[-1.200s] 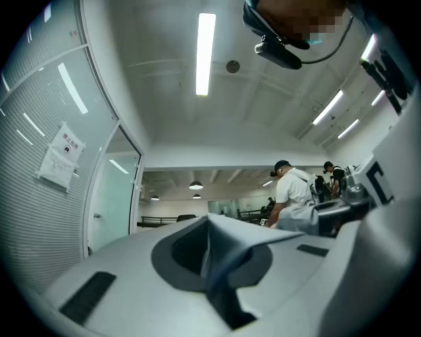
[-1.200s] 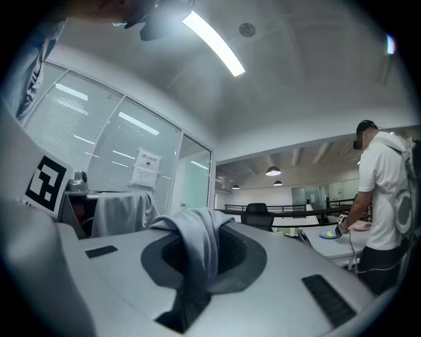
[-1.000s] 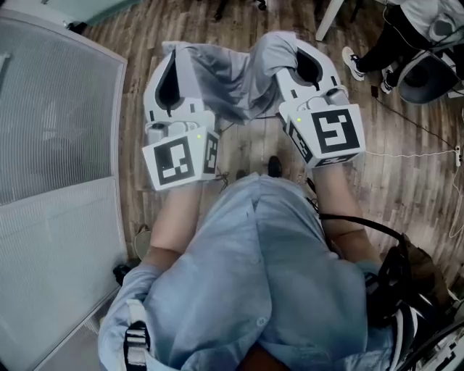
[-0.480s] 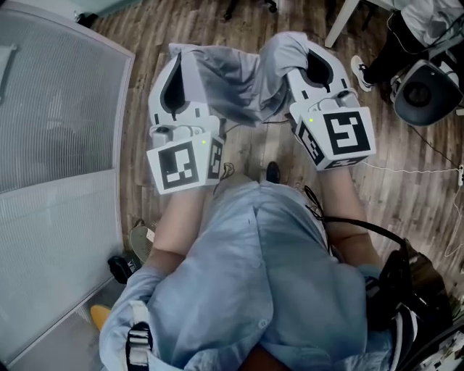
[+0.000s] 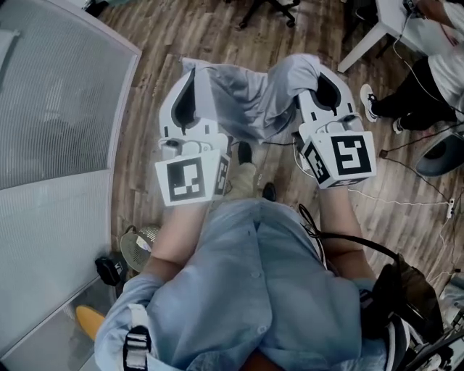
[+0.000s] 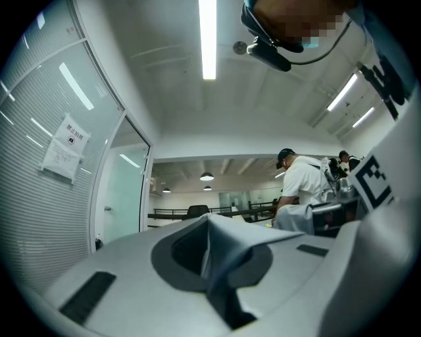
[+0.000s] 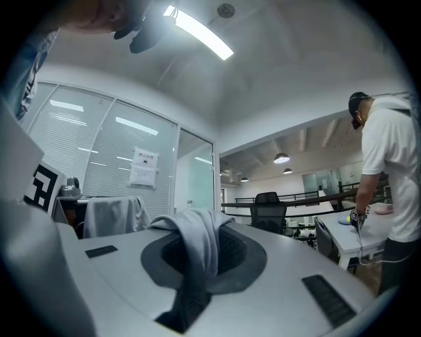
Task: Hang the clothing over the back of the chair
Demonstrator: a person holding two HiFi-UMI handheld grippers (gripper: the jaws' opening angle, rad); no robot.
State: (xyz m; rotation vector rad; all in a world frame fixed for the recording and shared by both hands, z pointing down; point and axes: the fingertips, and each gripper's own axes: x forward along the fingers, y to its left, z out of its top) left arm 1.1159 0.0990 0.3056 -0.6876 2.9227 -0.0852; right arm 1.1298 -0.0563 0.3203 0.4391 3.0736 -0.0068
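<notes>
A grey piece of clothing hangs stretched between my two grippers, above a wooden floor. My left gripper is shut on its left end, and a fold of the cloth sits pinched in the jaws in the left gripper view. The right gripper is shut on the other end, where the cloth bunches up out of the jaws. Both grippers point roughly level. A black office chair stands far ahead in the right gripper view, and a wheeled chair base shows at the head view's top edge.
A frosted glass partition runs along the left. At the upper right are a white table leg and a seated person's legs. Cables lie on the floor at the right. A person in a white shirt stands at a table.
The person has walked forward over the floor with both grippers and the clothing held out in front; a leg and shoe now show beneath the grippers. Both grips are unchanged.
</notes>
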